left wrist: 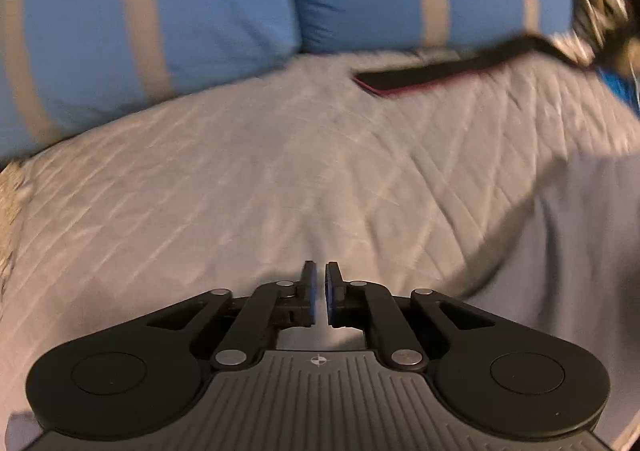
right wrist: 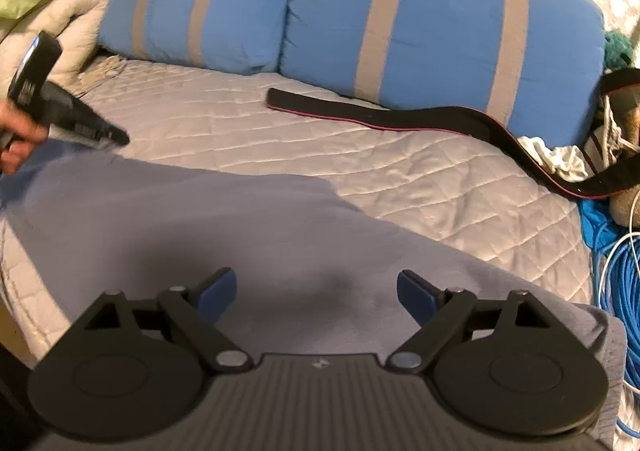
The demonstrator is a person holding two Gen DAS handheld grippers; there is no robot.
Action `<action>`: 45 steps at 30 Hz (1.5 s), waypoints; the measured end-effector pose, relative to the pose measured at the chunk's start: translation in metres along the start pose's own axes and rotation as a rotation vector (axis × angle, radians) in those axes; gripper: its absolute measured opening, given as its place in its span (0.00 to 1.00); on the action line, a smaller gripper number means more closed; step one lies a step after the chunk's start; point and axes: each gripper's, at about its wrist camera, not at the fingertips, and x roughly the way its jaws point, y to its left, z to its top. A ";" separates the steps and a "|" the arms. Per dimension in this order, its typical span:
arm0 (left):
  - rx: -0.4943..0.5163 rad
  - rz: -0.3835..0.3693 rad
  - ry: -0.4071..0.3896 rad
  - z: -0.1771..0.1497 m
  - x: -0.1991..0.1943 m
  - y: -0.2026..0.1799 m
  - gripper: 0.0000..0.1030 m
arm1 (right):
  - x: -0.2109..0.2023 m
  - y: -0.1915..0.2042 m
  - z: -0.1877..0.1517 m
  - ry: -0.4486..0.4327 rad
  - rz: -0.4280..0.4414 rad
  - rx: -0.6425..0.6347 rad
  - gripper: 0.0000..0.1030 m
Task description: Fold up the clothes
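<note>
The left gripper (left wrist: pixel 320 293) points down at the quilted grey bedspread (left wrist: pixel 224 187); its blue-padded jaws stand nearly together with a thin gap between them, and nothing is gripped between them. In the right wrist view the same tool appears at the left edge, held by a hand (right wrist: pixel 18 141), with its tip just above the far left edge of the garment. The right gripper (right wrist: pixel 316 295) has its jaws spread wide and empty, and it hangs over the near part of the garment without touching it. The task item, a grey-lavender garment (right wrist: pixel 192 219), lies flat across the near side of the bed, covering the bedspread from the left edge to the right near corner; in the left wrist view only its edge shows at the right. Two blue pillows with grey stripes (right wrist: pixel 360 11) lie side by side at the head of the bed. A black belt with a red edge (right wrist: pixel 384 119) lies in front of the right-hand pillow and runs off the bed's right side. A coil of blue cable (right wrist: pixel 620 283) lies beside the bed at the right.
</note>
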 end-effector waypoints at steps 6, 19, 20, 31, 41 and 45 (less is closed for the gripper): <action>-0.220 -0.020 -0.130 -0.031 -0.071 0.063 0.56 | -0.003 0.029 0.005 -0.013 0.036 -0.055 0.93; -0.864 -0.004 -0.261 -0.195 -0.154 0.209 0.63 | -0.005 0.064 -0.019 -0.045 0.197 -0.066 0.98; -0.919 -0.004 -0.252 -0.208 -0.152 0.215 0.63 | -0.003 0.063 -0.022 -0.042 0.207 -0.054 0.98; -1.392 -0.294 -0.402 -0.275 -0.099 0.241 0.63 | 0.021 0.054 -0.035 0.068 0.286 -0.004 1.00; -1.533 -0.406 -0.441 -0.275 -0.065 0.253 0.05 | 0.025 0.053 -0.034 0.102 0.313 0.010 1.00; -1.416 -0.348 -0.465 -0.247 -0.086 0.252 0.05 | 0.025 0.055 -0.035 0.108 0.305 -0.009 1.00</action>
